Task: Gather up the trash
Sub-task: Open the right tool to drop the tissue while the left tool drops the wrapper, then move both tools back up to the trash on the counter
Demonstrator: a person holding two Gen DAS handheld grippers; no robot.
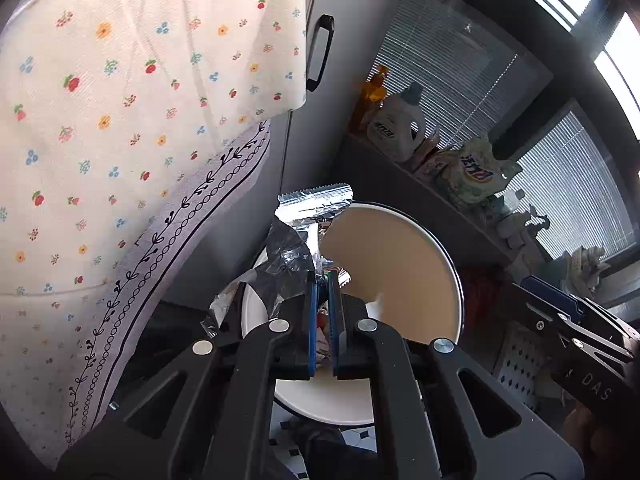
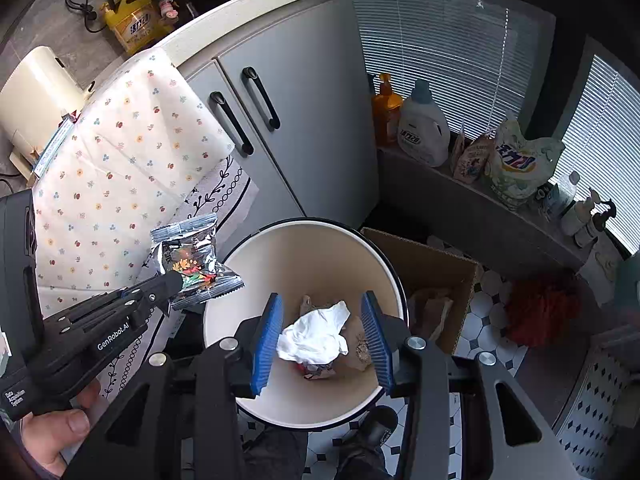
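The foil snack wrapper point(image 2: 192, 256) sits left of centre, clamped in the left gripper point(image 2: 176, 280) beside the round waste bin point(image 2: 384, 256). The right gripper point(image 2: 324, 336) (jaws parted, empty) hangs over the crumpled white tissue point(image 2: 316, 336) inside.

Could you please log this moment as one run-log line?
left gripper: shut on foil wrapper | right gripper: open above bin | white tissue: in bin

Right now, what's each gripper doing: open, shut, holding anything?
Left gripper: shut on the foil snack wrapper, held beside the bin's rim.
Right gripper: open, nothing between its pads, above the white tissue lying in the bin.
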